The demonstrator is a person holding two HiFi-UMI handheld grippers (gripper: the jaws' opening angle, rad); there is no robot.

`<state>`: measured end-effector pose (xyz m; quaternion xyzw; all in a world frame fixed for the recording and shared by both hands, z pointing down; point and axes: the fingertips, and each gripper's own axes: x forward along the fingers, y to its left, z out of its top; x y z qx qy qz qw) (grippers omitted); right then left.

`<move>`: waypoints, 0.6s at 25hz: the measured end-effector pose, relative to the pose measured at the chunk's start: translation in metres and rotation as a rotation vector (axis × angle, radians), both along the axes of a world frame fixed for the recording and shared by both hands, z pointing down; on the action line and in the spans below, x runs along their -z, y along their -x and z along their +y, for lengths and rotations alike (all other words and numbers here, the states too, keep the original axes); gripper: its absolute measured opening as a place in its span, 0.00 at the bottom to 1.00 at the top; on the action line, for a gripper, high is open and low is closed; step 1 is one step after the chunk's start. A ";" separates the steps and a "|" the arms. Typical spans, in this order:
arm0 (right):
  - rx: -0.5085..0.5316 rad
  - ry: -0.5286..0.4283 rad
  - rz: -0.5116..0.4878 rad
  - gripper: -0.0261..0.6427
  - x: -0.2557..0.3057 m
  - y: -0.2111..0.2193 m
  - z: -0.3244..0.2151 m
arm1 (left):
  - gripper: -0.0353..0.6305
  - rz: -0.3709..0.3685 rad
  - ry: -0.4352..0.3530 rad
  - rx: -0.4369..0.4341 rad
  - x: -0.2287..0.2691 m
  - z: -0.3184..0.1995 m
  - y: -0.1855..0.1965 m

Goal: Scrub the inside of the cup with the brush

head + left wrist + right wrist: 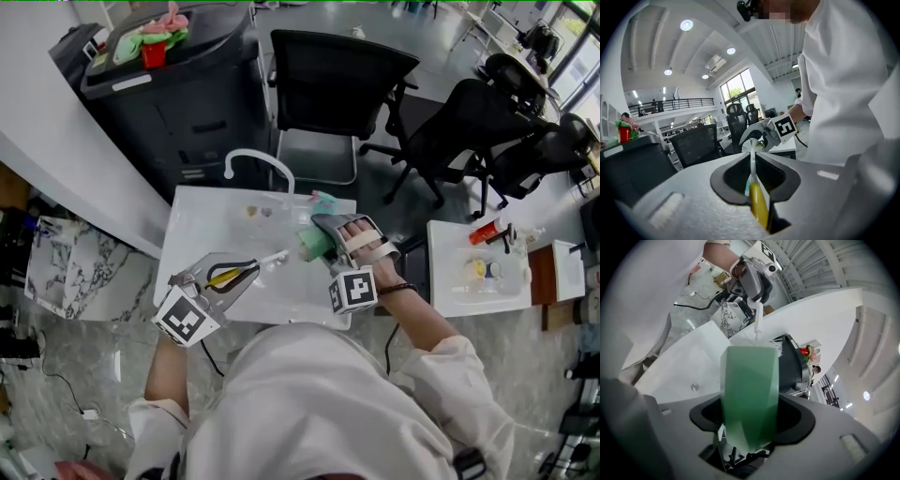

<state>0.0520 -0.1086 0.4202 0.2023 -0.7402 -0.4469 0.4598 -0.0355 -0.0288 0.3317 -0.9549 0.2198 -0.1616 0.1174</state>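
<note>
Left gripper [754,165]: at 6 o'clock of the picture, its jaws closed on the brush handle.
Brush [758,204]: yellow handle between the jaws, white stem running toward 12 o'clock, white bristle head [751,145] at its end.
Right gripper [762,135]: just behind the bristle head, at 1 o'clock from it, marker cube [785,126] facing the camera.
White sleeve [843,84]: fills the 3 o'clock side.
Black chair [696,146]: at 9 o'clock from the bristle head.
Ceiling lamps [686,25]: at 11 o'clock.
</note>
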 end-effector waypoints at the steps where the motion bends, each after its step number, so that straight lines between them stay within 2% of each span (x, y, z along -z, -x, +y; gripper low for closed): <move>1: -0.003 0.000 -0.011 0.47 0.004 0.000 0.000 | 0.12 0.018 0.019 -0.006 -0.001 -0.003 0.003; 4: -0.014 -0.014 -0.026 0.47 0.019 -0.002 -0.003 | 0.11 0.103 0.086 -0.010 -0.003 -0.010 0.008; 8: -0.001 -0.064 0.023 0.47 0.030 -0.004 -0.009 | 0.11 0.107 0.122 0.032 -0.029 -0.009 0.008; 11: 0.020 -0.048 0.052 0.47 0.018 -0.005 -0.006 | 0.11 0.131 0.135 0.049 -0.033 -0.002 0.005; 15: 0.040 -0.017 0.055 0.47 0.000 -0.003 -0.003 | 0.11 0.097 0.147 0.057 -0.038 0.001 0.007</move>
